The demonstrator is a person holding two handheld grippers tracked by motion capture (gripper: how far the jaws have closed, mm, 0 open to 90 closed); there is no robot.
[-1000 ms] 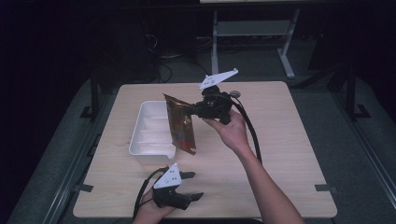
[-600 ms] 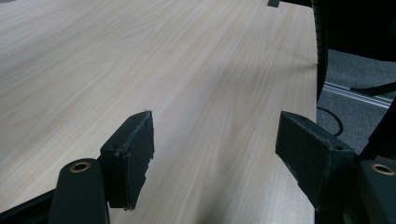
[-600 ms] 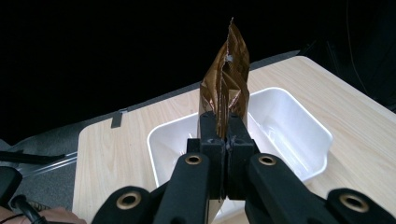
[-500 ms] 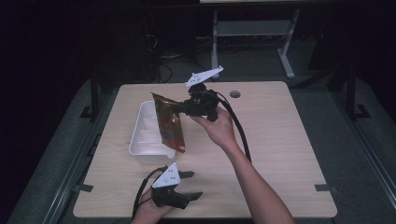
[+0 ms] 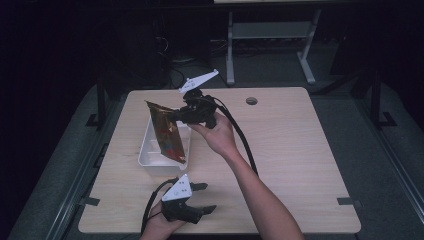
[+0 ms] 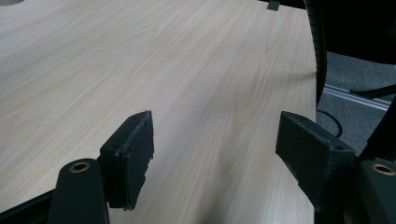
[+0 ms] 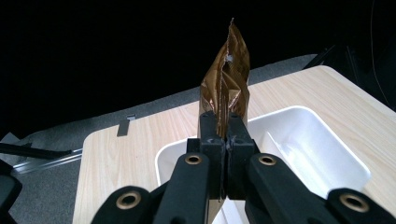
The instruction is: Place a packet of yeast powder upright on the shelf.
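Dark room, pale table [image 5: 280,150]: right gripper [image 5: 176,116] clamps the bag [image 5: 167,132], long axis hanging down over the tray's [image 5: 150,155] right rim; left gripper [image 5: 202,197] waits apart near the front edge.

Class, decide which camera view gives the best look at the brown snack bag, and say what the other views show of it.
The high view: the brown snack bag shows its whole broad face, hanging from the shut right gripper above the white tray. The right gripper view gives it edge-on, pinched between the jaws. The left gripper view looks at the bare table.
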